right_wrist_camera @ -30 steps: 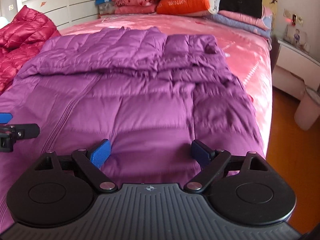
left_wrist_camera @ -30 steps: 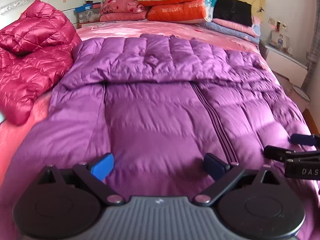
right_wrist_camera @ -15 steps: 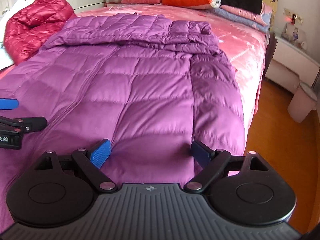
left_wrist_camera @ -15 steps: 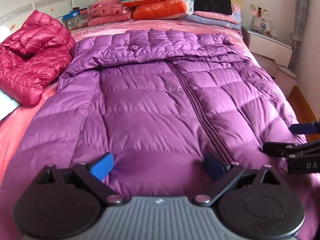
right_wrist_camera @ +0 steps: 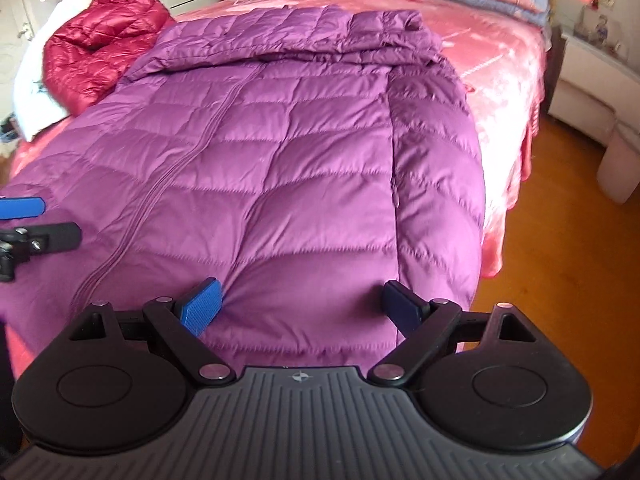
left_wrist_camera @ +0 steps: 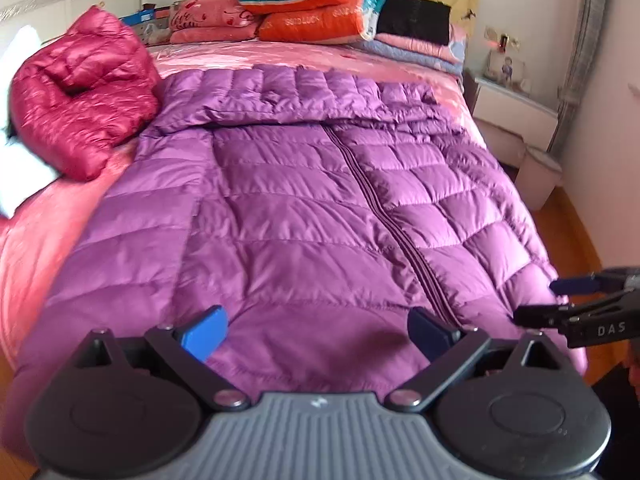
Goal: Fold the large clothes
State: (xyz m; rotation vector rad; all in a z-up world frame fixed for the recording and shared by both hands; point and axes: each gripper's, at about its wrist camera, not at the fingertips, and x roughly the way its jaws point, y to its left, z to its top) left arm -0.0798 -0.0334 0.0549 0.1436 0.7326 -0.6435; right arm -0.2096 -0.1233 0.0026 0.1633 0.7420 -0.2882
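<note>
A large purple quilted down coat [left_wrist_camera: 304,208] lies flat, zipped up, on the pink bed, hood end far, hem near me; it also shows in the right wrist view [right_wrist_camera: 288,168]. My left gripper [left_wrist_camera: 316,334] is open and empty above the hem, left of the zipper [left_wrist_camera: 384,216]. My right gripper [right_wrist_camera: 300,310] is open and empty above the hem on the coat's right half, near the right sleeve [right_wrist_camera: 436,168]. Each gripper shows at the edge of the other's view.
A red down jacket [left_wrist_camera: 80,108] is heaped at the bed's left beside a white pillow [left_wrist_camera: 20,176]. Stacked pillows and folded bedding [left_wrist_camera: 332,12] lie at the headboard. A white nightstand [left_wrist_camera: 516,116] and bin [left_wrist_camera: 538,178] stand right, over wooden floor [right_wrist_camera: 560,264].
Both grippers have risen and pulled back toward the hem, still open and empty, so more of the coat and bed shows. The coat has not moved.
</note>
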